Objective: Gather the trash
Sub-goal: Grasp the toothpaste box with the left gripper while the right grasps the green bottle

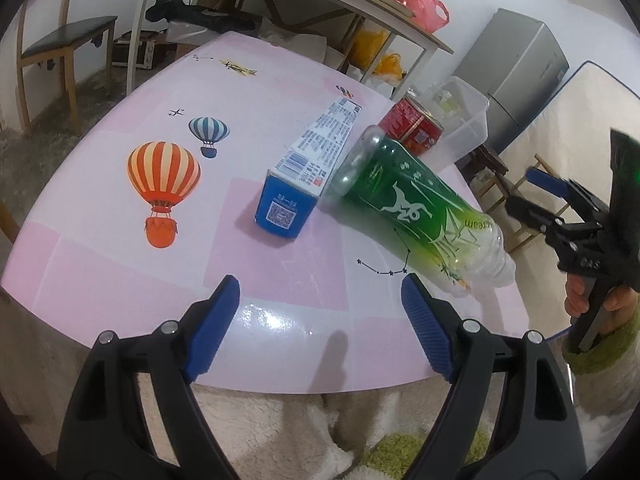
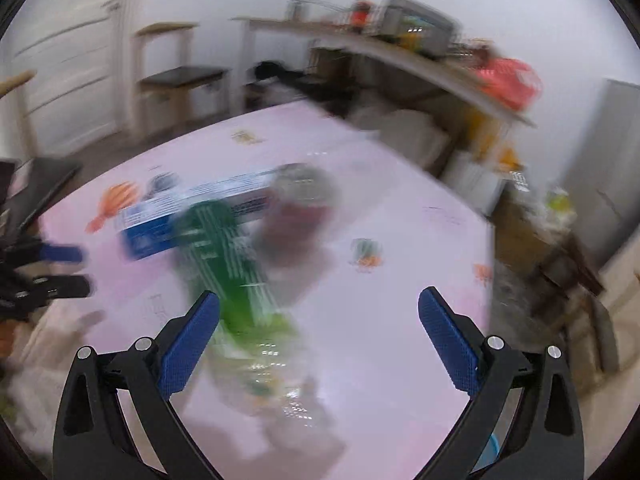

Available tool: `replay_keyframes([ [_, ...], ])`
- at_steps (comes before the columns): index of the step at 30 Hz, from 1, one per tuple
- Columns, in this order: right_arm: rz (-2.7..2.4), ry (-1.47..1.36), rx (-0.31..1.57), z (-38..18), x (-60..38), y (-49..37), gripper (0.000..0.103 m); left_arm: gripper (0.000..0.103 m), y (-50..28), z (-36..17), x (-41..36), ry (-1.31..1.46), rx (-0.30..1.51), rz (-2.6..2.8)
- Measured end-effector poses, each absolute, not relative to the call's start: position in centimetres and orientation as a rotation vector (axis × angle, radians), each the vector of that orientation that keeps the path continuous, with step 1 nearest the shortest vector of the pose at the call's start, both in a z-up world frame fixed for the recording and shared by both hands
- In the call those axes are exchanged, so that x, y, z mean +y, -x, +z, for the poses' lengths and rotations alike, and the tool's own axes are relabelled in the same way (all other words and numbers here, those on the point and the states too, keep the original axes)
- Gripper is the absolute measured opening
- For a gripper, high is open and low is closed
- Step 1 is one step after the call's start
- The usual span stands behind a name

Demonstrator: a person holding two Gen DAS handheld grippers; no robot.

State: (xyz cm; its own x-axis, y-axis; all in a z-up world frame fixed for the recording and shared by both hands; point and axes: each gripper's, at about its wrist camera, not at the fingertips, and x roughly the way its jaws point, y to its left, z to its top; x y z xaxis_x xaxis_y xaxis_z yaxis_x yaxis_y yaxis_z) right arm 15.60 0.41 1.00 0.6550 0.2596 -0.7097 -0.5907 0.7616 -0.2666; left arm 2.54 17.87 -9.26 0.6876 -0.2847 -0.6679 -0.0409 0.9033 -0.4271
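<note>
light: soft, even | glare: table [image 1: 280,322] near edge | right wrist view: motion-blurred | edges: fisheye-bent

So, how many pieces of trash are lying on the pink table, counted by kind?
Plastic bottle, green label, on its side: 1
Red can: 1
Blue and white carton box: 1
Total: 3
The clear plastic container at the table's far edge is not counted.
</note>
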Motion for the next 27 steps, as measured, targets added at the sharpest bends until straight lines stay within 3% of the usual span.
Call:
replay_keyframes([
  [16, 0.614, 0.556, 0.853, -3.5, 2.3, -19.0, 0.096, 0.078, -6.3, -7.4, 19.3, 0.292, 0.722, -0.117],
  [19, 0.631, 0.582, 0.871, -4.2, 2.6, -19.1, 0.093, 0.067, -7.8, -7.6, 19.1, 0.264, 0.740, -0.136],
  [24, 0.644, 0.583, 0.925, -5.1, 2.6, -19.8, 0.086, 0.041, -9.6, -8.7, 18.8, 0.268, 0.801, -0.138],
  [27, 0.676, 0.555, 0.954, -5.4, 2.5, -19.9, 0.081, 0.037, -9.7, -8.8, 18.6, 0.269, 0.812, -0.129],
])
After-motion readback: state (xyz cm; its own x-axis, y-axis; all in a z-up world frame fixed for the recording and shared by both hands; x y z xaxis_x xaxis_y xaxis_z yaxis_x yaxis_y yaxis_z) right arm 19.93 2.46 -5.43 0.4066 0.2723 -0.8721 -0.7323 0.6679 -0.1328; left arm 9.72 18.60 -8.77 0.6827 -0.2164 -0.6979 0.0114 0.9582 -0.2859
